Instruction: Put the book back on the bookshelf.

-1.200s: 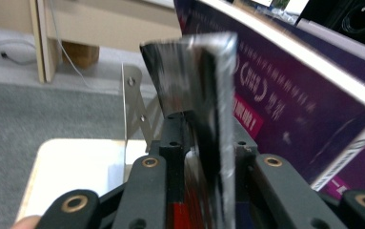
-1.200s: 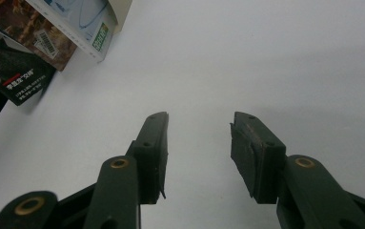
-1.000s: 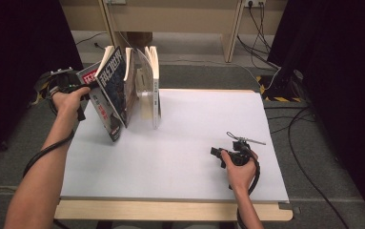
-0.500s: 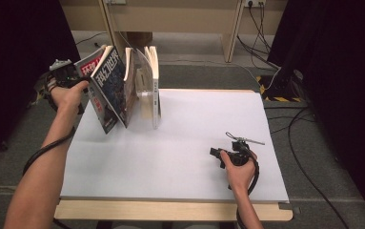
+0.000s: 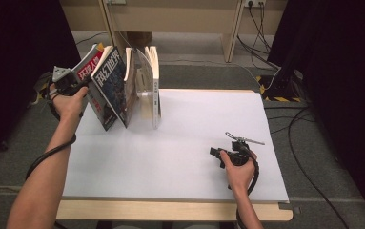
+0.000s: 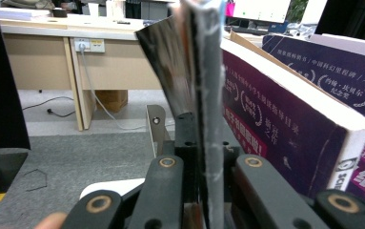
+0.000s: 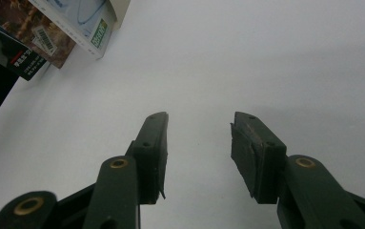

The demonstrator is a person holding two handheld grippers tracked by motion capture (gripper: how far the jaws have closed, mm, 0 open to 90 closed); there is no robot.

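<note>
- Left gripper: at about ten o'clock on the desk, held by the person's left hand at the desk's left edge. In the left gripper view its fingers are clenched on the edge of a thin magazine, which stands upright between them; the jaws have just eased apart very slightly, with the magazine still pinched.
- Magazine: in the high view it is the outermost, red-titled item of the row, tilted so that its top leans toward nine o'clock and its lower corner rests on the desk.
- Dark-covered magazine: just beside the gripped one on its three-o'clock side, leaning the same way. In the left gripper view a thick purple book lies close against the gripped magazine.
- Upright books: at about eleven o'clock, standing near vertical, with pale spines and page edges showing.
- Right gripper: at about four o'clock, well apart from the row, held low over the white surface by the right hand.
- Right gripper's fingers: released, spread apart with bare desk between them, pointing toward the foot of the row at upper left of the right gripper view.
</note>
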